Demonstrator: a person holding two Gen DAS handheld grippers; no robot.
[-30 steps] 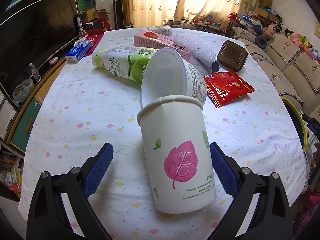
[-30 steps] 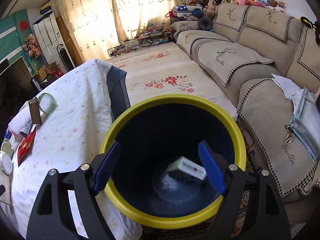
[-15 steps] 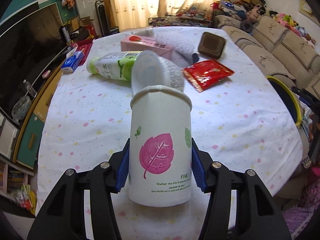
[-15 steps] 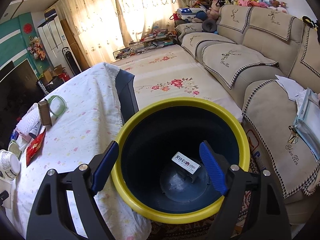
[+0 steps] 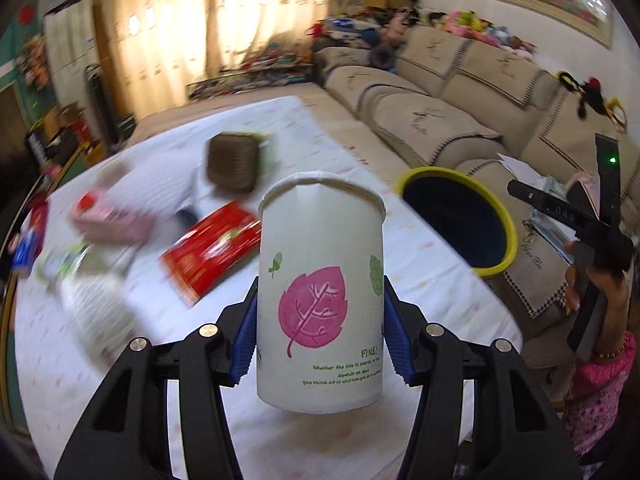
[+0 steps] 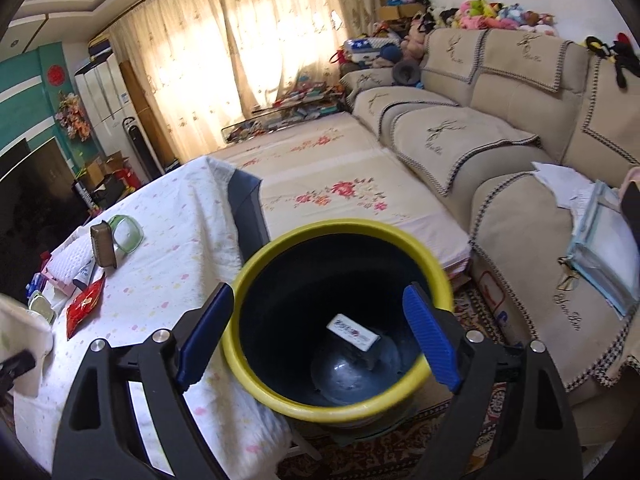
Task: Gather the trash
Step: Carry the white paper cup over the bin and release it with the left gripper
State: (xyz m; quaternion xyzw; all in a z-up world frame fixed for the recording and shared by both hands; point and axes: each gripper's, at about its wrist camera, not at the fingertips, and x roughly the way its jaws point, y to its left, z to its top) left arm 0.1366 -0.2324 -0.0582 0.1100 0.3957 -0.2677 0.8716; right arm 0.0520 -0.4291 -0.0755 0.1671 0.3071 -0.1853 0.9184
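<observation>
Left gripper [image 5: 320, 338]: blue pads closed against both sides of a white paper cup [image 5: 320, 292], held upright at centre frame above the table [image 5: 420, 264]. The cup bears a pink leaf print and small green text near its base.

Right gripper [image 6: 316, 338]: jaws spread wide, holding nothing, poised over the yellow-rimmed bin [image 6: 340, 404] at lower centre of the right wrist view. The same bin [image 5: 500, 216] shows at right centre of the left wrist view, beside the table edge.

Bin contents: one small white box [image 6: 352, 332] lying on the dark floor of the bin.

Tabletop, left half of the left wrist view, blurred:
- red snack packet [image 5: 212, 248], left of the cup;
- pink carton [image 5: 112, 224], further left;
- brown square container [image 5: 234, 162], above the packet;
- green-labelled bottle [image 5: 84, 276], at the left edge.

Beige sofa [image 6: 500, 128]: upper right of the right wrist view.
</observation>
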